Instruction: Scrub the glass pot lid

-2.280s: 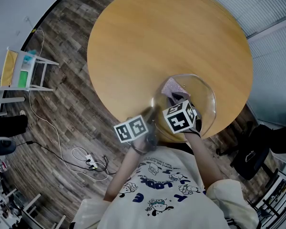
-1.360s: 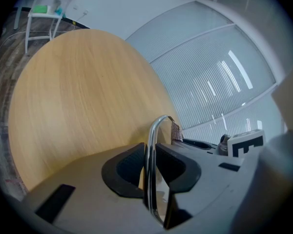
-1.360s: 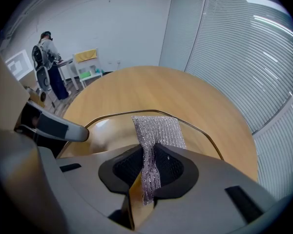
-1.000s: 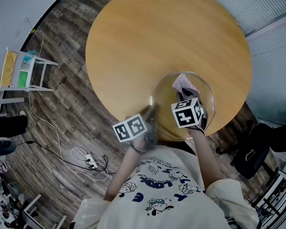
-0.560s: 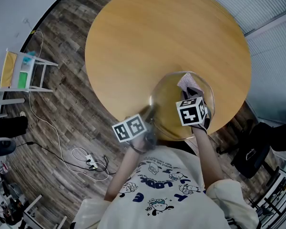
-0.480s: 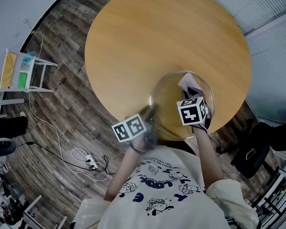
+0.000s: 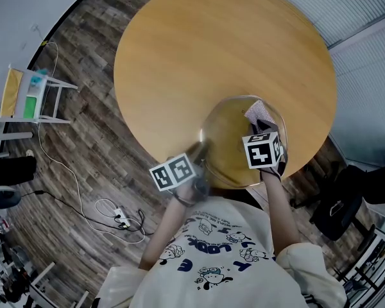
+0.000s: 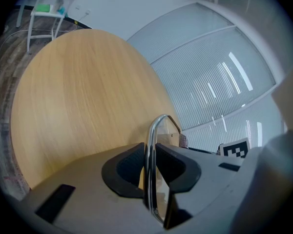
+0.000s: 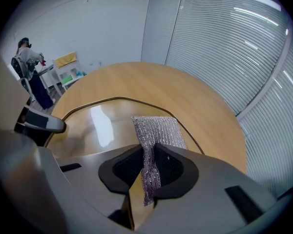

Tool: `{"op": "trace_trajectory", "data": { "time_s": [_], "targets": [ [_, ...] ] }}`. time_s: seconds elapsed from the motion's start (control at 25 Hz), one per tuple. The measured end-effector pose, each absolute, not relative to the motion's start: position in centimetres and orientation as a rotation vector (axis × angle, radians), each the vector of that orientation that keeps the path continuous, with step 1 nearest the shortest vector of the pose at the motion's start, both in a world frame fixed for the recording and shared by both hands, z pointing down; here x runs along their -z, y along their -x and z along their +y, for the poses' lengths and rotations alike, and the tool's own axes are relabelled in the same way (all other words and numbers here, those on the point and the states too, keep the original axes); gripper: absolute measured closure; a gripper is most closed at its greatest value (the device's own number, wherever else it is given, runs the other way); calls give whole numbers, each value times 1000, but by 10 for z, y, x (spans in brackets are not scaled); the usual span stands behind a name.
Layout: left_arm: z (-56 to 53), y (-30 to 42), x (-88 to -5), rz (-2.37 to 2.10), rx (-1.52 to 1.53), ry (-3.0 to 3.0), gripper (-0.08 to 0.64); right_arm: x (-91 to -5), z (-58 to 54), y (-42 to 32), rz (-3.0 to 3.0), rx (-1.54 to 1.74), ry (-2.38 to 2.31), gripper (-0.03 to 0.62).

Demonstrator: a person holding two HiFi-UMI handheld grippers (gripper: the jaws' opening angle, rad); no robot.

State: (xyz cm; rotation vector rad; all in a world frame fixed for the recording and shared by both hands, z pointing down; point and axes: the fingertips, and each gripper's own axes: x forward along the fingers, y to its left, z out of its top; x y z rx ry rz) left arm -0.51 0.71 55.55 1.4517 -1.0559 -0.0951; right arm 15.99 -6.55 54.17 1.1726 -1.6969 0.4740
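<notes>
Catching glare, the glass pot lid point(image 7: 228, 136) looks clear, metal-rimmed.

A cream T-shirt point(image 7: 226, 256) bears blue cartoon prints; left tool point(image 8: 148, 162) and right tool point(image 9: 149, 165) are grey.

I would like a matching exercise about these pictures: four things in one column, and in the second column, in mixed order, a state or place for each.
1. left tongs
2. right tongs
3. table
4. white rack

a. stands on the floor
b. shut on the silver cloth
c. round, light wood
d. shut on the rim of the glass lid

Pairs: 1-d, 2-b, 3-c, 4-a
</notes>
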Motion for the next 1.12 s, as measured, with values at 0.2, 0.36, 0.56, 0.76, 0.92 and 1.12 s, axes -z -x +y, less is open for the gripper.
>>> {"op": "trace_trajectory", "data": {
  "time_s": [0.2,0.36,0.56,0.76,0.92,1.12],
  "targets": [
    [8,4,-555,-1057,97,-1452,486,-541,-61,-170,-1677,-484,-1186,517],
    [10,4,-556,-1055,99,-1452,486,-542,-56,-177,-1656,-496,-1194,517],
    [10,3,-555,-1058,101,-1454,486,-543,-51,-184,-1633,-511,-1191,517],
    [10,2,-553,-1055,103,-1452,486,-541,-47,-189,-1615,-514,-1178,517],
    [9,5,-553,-1058,102,-1452,486,-544,-43,-187,-1604,-520,-1157,517],
    [8,3,-554,-1061,102,-1451,486,-545,-37,-192,-1593,-534,-1141,517]
  ]
}}
